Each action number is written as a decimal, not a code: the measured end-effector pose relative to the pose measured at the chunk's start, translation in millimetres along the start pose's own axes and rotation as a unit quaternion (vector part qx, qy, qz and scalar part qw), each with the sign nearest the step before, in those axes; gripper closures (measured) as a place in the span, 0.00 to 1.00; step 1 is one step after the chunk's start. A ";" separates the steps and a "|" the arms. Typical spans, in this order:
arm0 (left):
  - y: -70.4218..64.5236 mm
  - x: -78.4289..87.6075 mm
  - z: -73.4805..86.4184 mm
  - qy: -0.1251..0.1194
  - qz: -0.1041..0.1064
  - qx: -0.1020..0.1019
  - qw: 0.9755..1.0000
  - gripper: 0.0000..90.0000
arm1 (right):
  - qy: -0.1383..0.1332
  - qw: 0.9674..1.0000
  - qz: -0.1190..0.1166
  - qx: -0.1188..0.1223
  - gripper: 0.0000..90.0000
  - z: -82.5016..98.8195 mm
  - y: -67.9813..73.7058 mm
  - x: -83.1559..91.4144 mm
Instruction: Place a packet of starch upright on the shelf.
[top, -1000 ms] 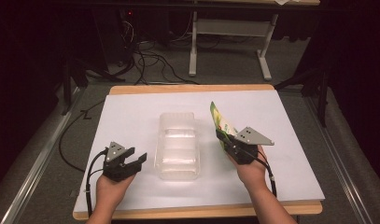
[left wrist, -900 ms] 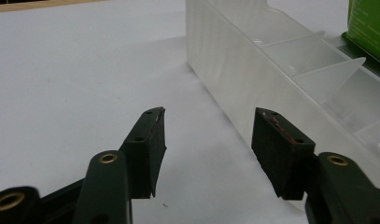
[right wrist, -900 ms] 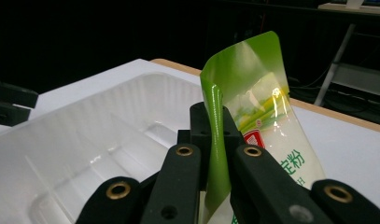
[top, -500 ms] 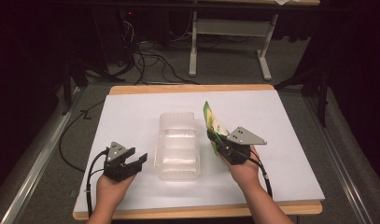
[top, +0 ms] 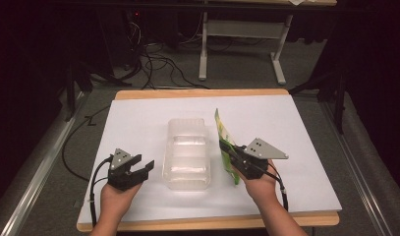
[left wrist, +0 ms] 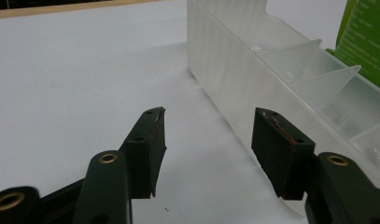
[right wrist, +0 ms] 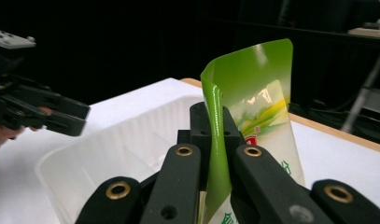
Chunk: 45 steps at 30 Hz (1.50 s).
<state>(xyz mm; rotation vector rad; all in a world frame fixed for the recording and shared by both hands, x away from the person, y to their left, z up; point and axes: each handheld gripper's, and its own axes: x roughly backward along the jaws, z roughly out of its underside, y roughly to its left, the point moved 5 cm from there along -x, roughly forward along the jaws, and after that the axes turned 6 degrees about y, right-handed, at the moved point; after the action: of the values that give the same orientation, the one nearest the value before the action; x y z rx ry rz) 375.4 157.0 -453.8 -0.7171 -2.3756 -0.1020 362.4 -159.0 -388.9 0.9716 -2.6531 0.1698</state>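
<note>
Right hand-held gripper (top: 233,156) pinches a green pouch (top: 225,142) by its edge — jaws pressed tight on the film, seen close in the right gripper view, where the pouch (right wrist: 253,107) stands upright and curls over at the top. In the high view the pouch hangs on edge just right of the clear plastic tray (top: 186,152), over the counter's near-right part; whether it touches the tray wall I cannot tell.

The tray lies lengthwise at the middle of the white counter (top: 138,118), open side up, with thin dividers across its inside. In the left gripper view those dividers form several compartments (left wrist: 318,79), with a corner of the green pouch (left wrist: 365,37) beyond the far wall.

Left hand-held gripper (top: 144,167) rests low near the near-left corner of the counter, jaws spread with nothing between them — bare white surface shows in the gap. Its right jaw sits just beside the tray's long left wall (left wrist: 234,70); contact not clear. The person's hands come in over the near edge.

Around: wooden rim of the counter, grey carpeted floor, loose black cables (top: 153,64) beyond the far-left corner, and a white table frame (top: 242,44) farther back. Between pouch and tray the only obstacle is the tray's right wall.
</note>
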 end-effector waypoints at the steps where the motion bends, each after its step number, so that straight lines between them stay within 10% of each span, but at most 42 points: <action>1: -0.2 0.5 -1.0 -0.002 0.001 0.000 1.000 0.50 | 0.006 1.000 0.012 -0.001 1.00 2.4 -2.3 2.8; 13: 1.8 0.2 -5.9 -0.011 0.008 0.002 1.000 0.50 | 0.006 0.996 0.081 -0.027 0.95 17.7 -26.7 37.5; 27: -0.7 -1.2 -5.6 -0.008 0.007 -0.004 1.000 0.50 | 0.033 0.995 0.089 -0.033 0.99 24.7 -22.0 23.8; 45: -2.2 -4.9 -11.3 -0.019 0.015 0.000 1.000 0.50 | 0.020 0.989 0.130 -0.060 0.99 28.1 -48.3 46.8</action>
<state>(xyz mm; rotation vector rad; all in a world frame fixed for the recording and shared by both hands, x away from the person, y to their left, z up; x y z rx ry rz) 383.8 150.0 -447.7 -0.7604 -2.4006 -0.0760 352.8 -230.3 -399.9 0.5771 -2.7091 0.0839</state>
